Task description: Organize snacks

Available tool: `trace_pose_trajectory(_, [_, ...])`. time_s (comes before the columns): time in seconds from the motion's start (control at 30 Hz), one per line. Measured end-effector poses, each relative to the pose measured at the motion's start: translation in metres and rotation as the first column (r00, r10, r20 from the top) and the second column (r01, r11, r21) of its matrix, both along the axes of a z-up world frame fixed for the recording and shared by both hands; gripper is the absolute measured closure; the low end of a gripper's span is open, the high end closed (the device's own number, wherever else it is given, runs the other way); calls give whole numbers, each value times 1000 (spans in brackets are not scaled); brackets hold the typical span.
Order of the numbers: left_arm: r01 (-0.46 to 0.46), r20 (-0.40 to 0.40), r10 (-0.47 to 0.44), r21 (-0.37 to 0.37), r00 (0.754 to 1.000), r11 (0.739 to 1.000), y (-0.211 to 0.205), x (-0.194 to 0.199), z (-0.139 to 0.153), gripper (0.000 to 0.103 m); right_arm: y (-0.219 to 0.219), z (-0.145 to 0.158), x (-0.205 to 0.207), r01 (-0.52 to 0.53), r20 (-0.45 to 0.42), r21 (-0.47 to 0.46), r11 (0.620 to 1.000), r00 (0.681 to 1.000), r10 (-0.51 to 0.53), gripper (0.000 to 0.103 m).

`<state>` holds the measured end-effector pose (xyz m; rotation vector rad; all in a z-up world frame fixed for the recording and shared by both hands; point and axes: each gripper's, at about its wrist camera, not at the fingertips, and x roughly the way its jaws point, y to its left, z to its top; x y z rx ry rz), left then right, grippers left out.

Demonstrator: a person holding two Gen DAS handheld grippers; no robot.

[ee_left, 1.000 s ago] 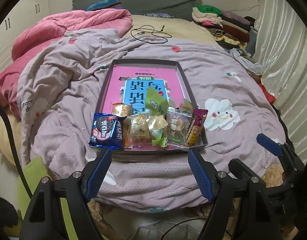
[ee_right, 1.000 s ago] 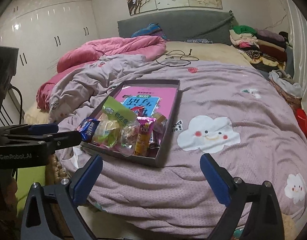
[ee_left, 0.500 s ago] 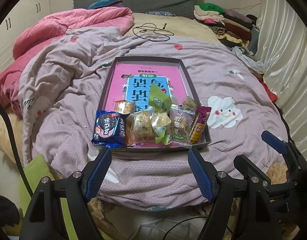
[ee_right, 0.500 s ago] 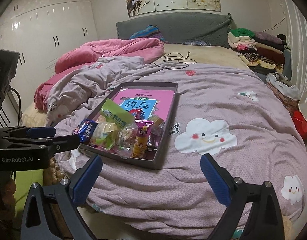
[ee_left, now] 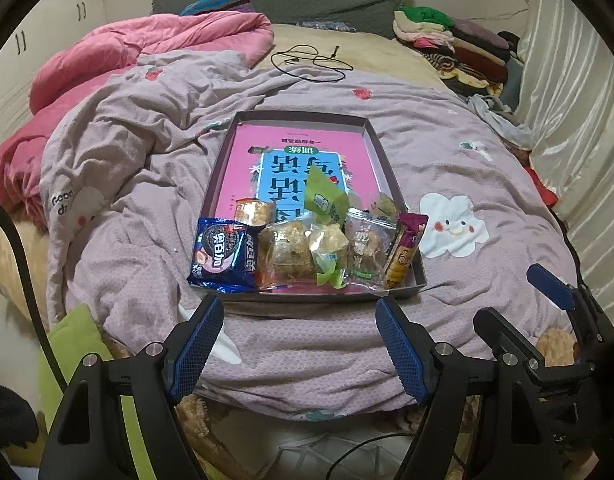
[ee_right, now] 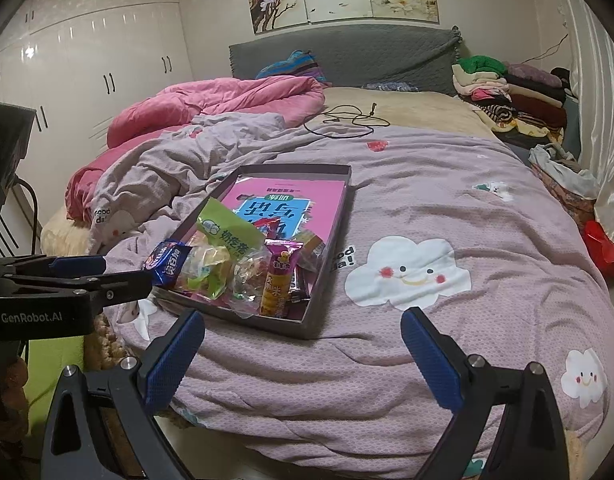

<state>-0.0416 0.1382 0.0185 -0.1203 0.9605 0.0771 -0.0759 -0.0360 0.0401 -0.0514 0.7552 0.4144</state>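
A shallow grey box (ee_left: 377,148) (ee_right: 339,216) with a pink printed bottom lies on the purple bedspread. Several snack packs crowd its near end: a blue cookie pack (ee_left: 224,256) (ee_right: 167,261) over the left rim, clear-wrapped pastries (ee_left: 285,254), a green pouch (ee_left: 325,200) (ee_right: 227,229), a purple-and-yellow stick pack (ee_left: 405,252) (ee_right: 278,280). My left gripper (ee_left: 299,322) is open and empty, just short of the box's near edge. My right gripper (ee_right: 303,334) is open and empty, near the box's right corner; it also shows in the left wrist view (ee_left: 547,288).
A pink duvet (ee_left: 147,52) is bunched at the far left. A black cable (ee_left: 311,60) lies on the beige sheet beyond the box. Folded clothes (ee_left: 451,40) are stacked at the far right by a curtain. White wardrobes (ee_right: 87,60) stand at left.
Both grippers have drifted slightly back and up from the bed; the box sits a little lower in the views. The snacks have not moved.
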Motion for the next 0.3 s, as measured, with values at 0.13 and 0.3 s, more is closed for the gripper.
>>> trace_pose_trajectory(0.13, [-33, 10, 33, -1, 999, 999, 9, 2, 0, 23, -5, -1, 3, 17, -8, 5, 1000, 1000, -17, 4])
trace_pose_trajectory(0.3, [-136, 68, 137, -5, 988, 991, 57, 20, 1, 23, -30, -9, 24, 94, -32, 30, 995, 995, -93, 4])
